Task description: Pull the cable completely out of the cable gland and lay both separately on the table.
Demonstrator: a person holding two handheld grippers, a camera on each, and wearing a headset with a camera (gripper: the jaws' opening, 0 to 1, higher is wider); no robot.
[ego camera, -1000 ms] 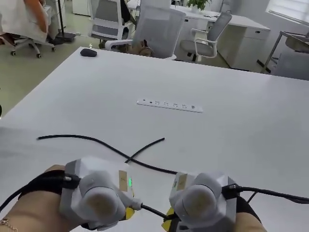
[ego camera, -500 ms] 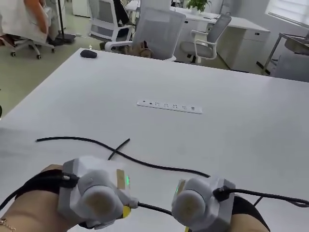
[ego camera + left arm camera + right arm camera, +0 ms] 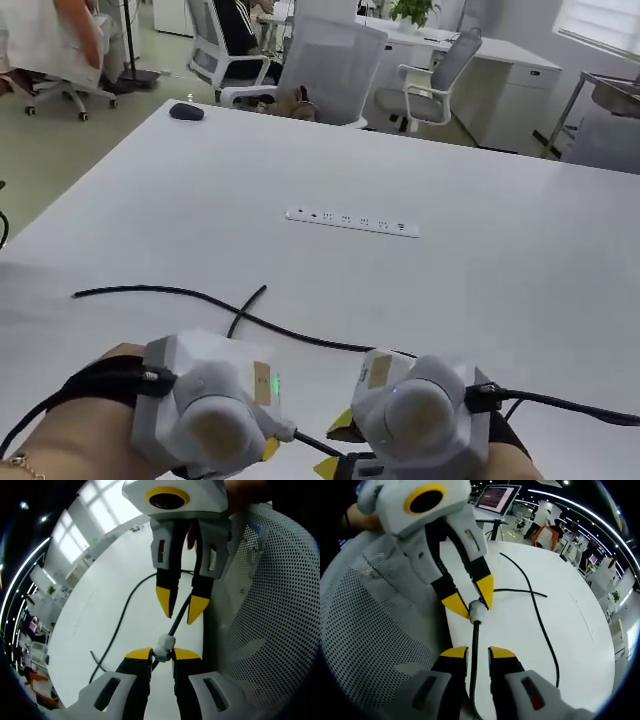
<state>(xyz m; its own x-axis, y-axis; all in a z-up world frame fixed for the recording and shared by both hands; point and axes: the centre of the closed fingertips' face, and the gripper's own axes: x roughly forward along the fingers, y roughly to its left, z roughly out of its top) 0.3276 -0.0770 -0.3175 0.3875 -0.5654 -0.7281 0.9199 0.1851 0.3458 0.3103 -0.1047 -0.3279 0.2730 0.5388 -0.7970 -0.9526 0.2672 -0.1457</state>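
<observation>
the left gripper [image 3: 161, 653] is clenched on the white gland [image 3: 164, 644] at the near edge of the table [image 3: 480, 180]. the black cable [image 3: 474, 638] sits in the gland and runs between the parted, unclenched jaws of the right gripper [image 3: 478, 653].

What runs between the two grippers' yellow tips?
A short stretch of black cable, from the white cable gland clamped in the left gripper to the right gripper, whose jaws stand open; clearest in the right gripper view.

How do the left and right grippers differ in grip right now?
The left gripper is shut on the white cable gland; the right gripper stands open around the black cable, not pinching it. The left gripper carries a load; the right gripper carries none. Both face each other.
</observation>
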